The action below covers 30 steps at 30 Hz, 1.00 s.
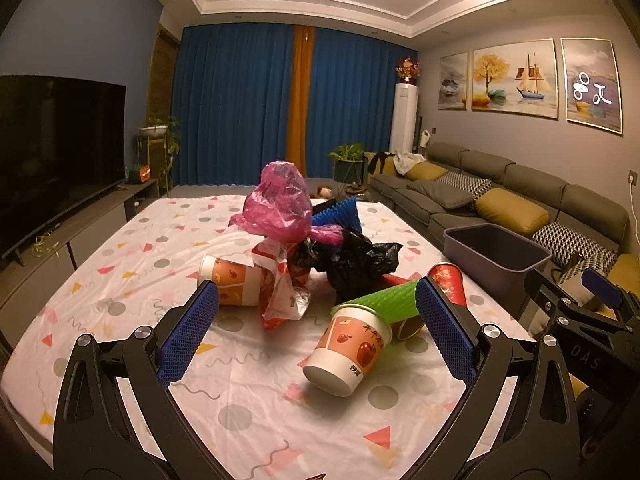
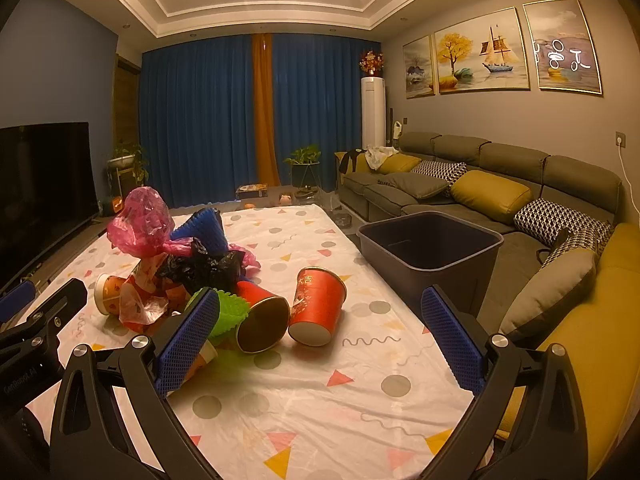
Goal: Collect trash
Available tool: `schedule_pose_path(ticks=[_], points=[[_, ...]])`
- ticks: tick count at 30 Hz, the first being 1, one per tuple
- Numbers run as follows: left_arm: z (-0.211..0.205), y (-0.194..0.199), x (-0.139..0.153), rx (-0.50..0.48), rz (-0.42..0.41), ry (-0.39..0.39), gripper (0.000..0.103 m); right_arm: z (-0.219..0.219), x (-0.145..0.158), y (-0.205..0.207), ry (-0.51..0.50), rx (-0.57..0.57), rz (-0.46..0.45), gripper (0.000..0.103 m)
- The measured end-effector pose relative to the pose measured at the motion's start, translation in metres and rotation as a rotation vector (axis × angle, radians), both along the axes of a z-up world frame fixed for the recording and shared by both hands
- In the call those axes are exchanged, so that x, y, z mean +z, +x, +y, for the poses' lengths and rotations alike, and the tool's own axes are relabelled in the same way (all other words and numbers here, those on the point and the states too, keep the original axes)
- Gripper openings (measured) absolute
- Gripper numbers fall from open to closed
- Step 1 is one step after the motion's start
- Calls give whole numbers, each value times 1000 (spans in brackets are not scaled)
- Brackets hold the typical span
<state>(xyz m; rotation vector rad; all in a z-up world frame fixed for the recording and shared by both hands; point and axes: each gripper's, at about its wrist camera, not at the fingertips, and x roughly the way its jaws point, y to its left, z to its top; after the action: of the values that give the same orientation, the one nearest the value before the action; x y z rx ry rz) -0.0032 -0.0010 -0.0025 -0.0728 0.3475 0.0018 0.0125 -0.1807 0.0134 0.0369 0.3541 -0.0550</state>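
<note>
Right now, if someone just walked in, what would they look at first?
Probably the messy heap in the middle of the table: a puffy pink plastic bag sits on top, above a crumpled black bag, with paper cups tipped over around them. Next, the two red cups lying on their sides nearer the sofa, and the empty grey bin waiting at the table's right edge.

Glossy plastic bags (image 1: 280, 200), paper cups (image 1: 348, 348), matt cloth tbl cover (image 1: 120, 280).
</note>
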Motion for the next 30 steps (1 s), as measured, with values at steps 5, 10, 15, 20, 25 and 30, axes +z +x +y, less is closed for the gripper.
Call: schedule_pose_path(ticks=[5, 10, 15, 20, 25, 30], points=[[0, 0, 0, 1, 0, 0, 97, 0, 0, 0, 0, -1, -2, 98], [0, 0, 0, 2, -1, 0, 97, 0, 0, 0, 0, 0, -3, 98], [0, 0, 0, 1, 0, 0, 97, 0, -1, 0, -2, 3, -6, 98], [0, 0, 0, 1, -1, -1, 97, 2, -1, 0, -4, 7, -9, 98], [0, 0, 1, 1, -1, -1, 97, 2, -2, 1, -4, 10, -11, 98], [0, 0, 0, 1, -2, 0, 97, 2, -2, 1, -2, 11, -10, 98]])
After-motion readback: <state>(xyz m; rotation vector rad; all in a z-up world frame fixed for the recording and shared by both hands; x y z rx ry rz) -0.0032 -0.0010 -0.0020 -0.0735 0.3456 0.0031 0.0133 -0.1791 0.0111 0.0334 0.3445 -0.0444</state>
